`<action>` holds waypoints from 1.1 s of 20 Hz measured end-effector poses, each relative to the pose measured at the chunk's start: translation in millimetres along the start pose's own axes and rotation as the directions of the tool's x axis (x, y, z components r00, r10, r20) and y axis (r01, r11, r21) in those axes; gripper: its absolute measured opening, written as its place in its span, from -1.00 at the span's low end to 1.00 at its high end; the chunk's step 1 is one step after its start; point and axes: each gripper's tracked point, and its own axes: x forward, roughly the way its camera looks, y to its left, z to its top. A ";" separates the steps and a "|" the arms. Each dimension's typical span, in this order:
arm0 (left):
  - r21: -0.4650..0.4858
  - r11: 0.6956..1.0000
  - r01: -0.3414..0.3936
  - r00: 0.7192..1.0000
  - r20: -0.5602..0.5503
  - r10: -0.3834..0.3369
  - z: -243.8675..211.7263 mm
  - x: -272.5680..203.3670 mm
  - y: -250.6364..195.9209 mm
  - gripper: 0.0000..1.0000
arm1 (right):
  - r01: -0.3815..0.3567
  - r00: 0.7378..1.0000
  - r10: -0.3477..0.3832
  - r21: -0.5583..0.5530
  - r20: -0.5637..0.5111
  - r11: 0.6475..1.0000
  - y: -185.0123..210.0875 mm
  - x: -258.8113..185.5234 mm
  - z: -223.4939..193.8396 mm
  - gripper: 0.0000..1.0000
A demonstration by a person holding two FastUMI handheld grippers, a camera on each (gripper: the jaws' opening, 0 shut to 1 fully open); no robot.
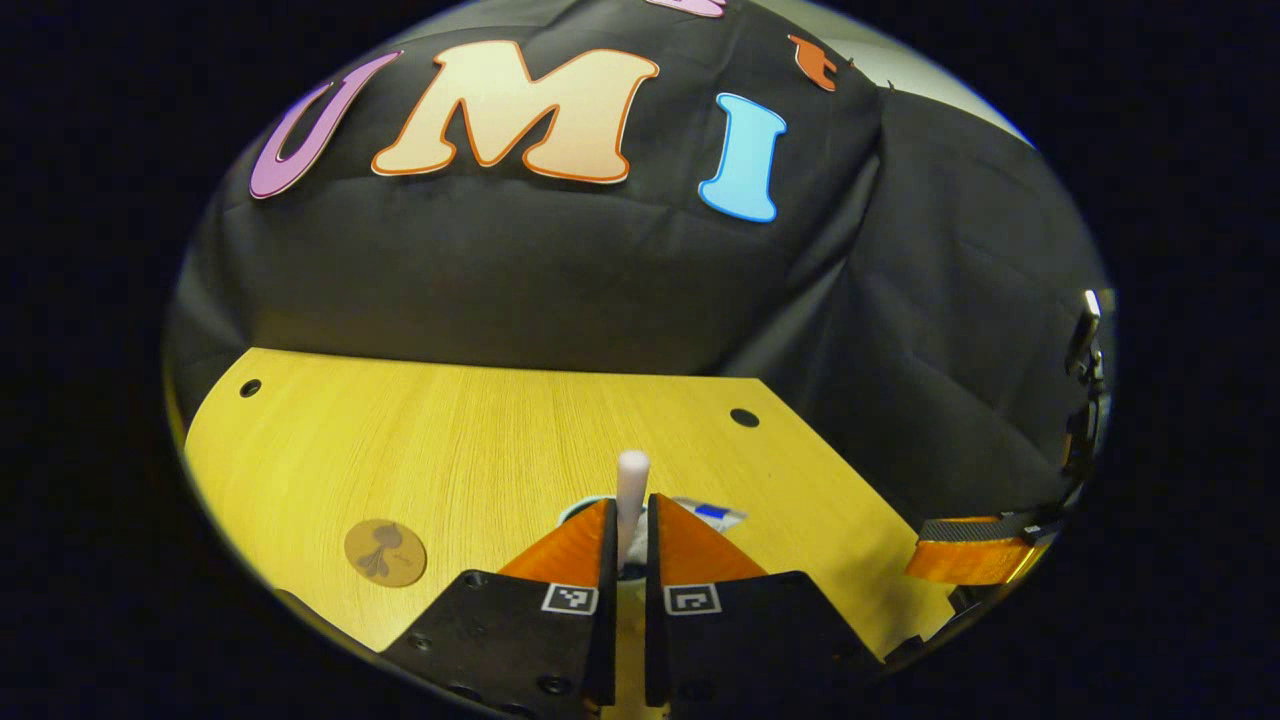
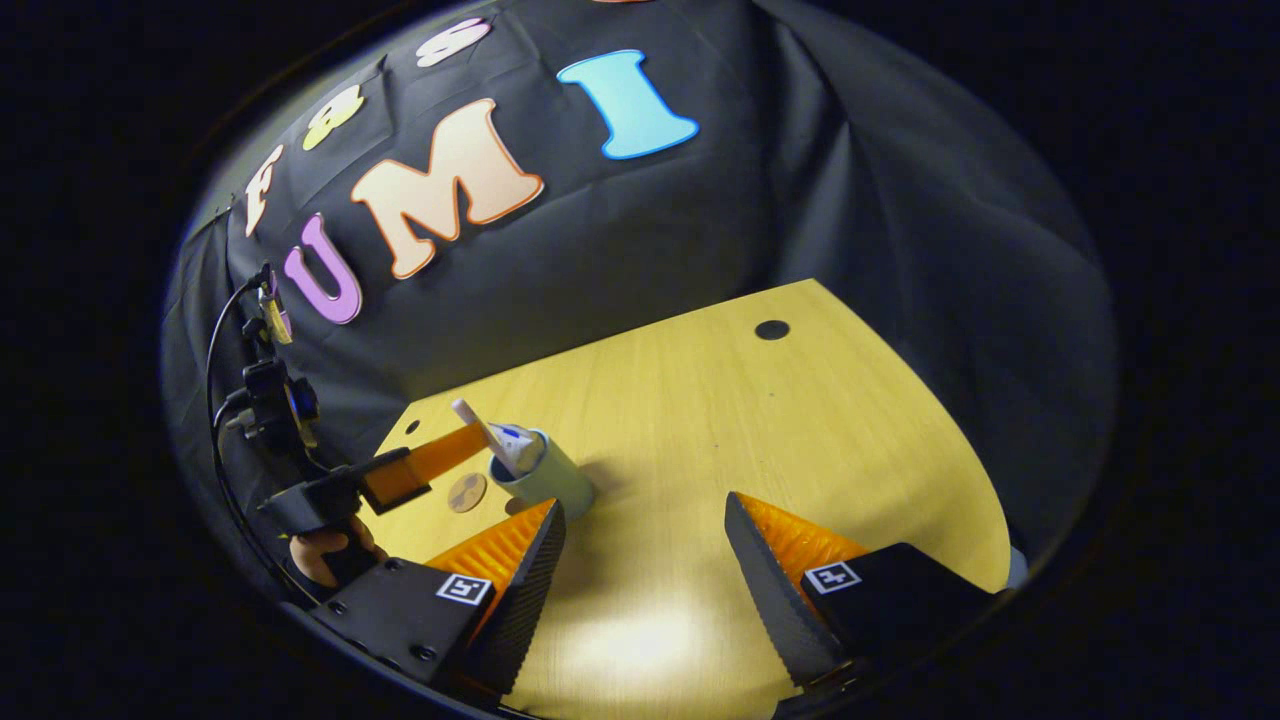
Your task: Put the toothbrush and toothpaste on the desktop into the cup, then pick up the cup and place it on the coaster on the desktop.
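Now the left gripper [image 1: 628,535] clenches the white toothbrush [image 1: 631,490] upright, lowering it into the cup [image 2: 545,478] beside the toothpaste [image 2: 517,443]. Right gripper [image 2: 645,555] waits released near the cup.

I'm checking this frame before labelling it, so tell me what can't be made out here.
- Cup, left gripper view: mostly hidden behind the left gripper.
- Toothbrush, same view: lower end hidden between the fingers; bristle end unseen.
- Toothpaste, right gripper view: too small to tell how deep it sits.
- Coaster, right gripper view: pattern too small.
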 end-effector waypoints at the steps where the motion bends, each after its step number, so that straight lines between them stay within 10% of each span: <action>1: -0.002 1.000 -0.017 1.000 -0.003 0.017 -3.7 -5.6 2.0 -0.69 | -0.022 1.000 0.021 -0.017 -0.021 1.000 6.9 3.2 -1.9 0.94; 7: 0.040 0.976 -0.216 0.972 0.109 0.211 9.0 -71.8 57.6 0.97 | -0.105 0.976 0.081 -0.112 -0.201 0.988 55.4 38.1 -18.9 0.97; 22: -0.073 0.881 -0.468 0.881 0.036 0.471 -48.5 -218.2 228.0 0.91 | -0.030 0.803 -0.168 -0.319 -0.572 0.947 93.6 152.2 -93.7 0.84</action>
